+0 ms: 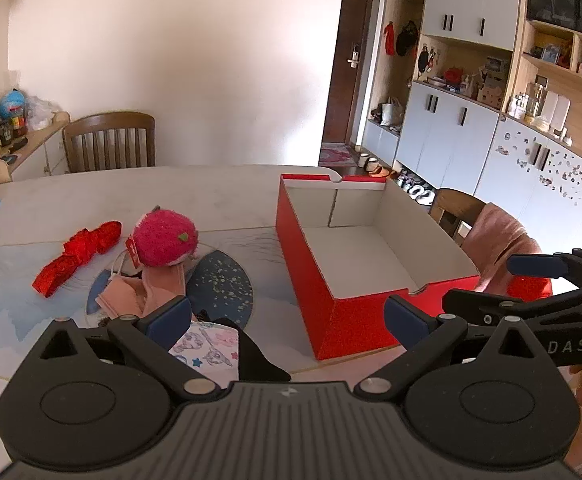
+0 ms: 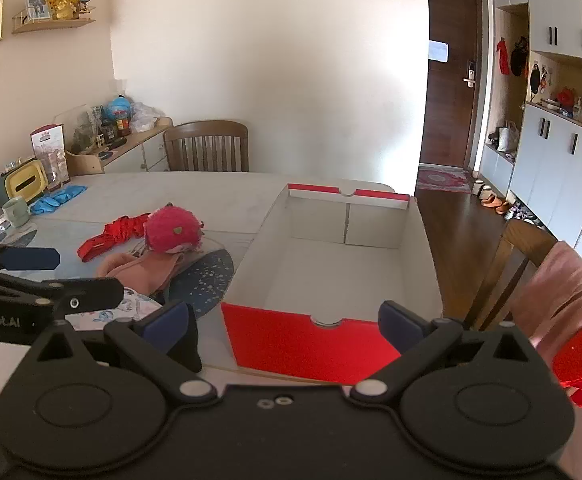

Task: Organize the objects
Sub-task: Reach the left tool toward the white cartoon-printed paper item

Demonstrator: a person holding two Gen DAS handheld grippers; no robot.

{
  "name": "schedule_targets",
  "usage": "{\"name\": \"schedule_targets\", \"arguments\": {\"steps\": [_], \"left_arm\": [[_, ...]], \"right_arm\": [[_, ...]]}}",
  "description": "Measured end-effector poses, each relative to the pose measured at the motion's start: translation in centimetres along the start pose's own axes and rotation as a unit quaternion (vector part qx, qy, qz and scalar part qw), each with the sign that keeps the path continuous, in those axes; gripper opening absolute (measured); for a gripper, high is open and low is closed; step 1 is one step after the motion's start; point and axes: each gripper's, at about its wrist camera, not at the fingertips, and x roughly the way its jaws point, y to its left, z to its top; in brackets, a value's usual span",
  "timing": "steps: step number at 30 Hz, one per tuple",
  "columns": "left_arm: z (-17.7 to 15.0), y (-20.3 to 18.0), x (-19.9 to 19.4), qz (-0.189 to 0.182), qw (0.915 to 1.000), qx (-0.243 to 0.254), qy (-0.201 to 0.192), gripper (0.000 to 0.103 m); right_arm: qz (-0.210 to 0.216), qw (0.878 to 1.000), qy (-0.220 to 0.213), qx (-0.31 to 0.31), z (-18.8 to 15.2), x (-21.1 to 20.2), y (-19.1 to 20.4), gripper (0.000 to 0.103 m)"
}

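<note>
An open red box (image 1: pixel 307 248), white inside with nothing in it, stands on the table's right half. Left of it lie a fuzzy pink hat (image 1: pixel 165 236), a red cloth (image 1: pixel 79 252), a pale pink garment (image 1: pixel 139 292), a cartoon-print white cloth (image 1: pixel 207 346) and a black cloth (image 1: pixel 255 356). My left gripper (image 1: pixel 287 320) hovers open above the print cloth and the box's near corner, holding nothing. My right gripper (image 2: pixel 284 324) is open and empty over the near end of the box (image 2: pixel 303 344). Each gripper shows in the other's view: right gripper (image 1: pixel 507 284), left gripper (image 2: pixel 59 274).
A wooden chair (image 1: pixel 109 142) stands at the table's far side. Another chair at the right carries a pink towel (image 2: pixel 559 292). Blue gloves (image 2: pixel 57 198), a green mug (image 2: pixel 15 210) and a yellow tissue box (image 2: pixel 23 182) sit at the table's left end.
</note>
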Motion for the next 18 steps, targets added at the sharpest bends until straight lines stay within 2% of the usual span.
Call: {"name": "schedule_targets", "arguments": {"steps": [9,18], "left_arm": [[-0.05,-0.63,0.12,-0.025,0.9996,0.008,0.008,0.103],[0.07,-0.49,0.36,-0.02,0.9998,-0.005,0.005,0.103]], "right_arm": [[0.001,1.0,0.003,0.003,-0.25,0.07,-0.13,0.1],[0.004,1.0,0.003,-0.002,-0.1,0.17,-0.28,0.1]]}}
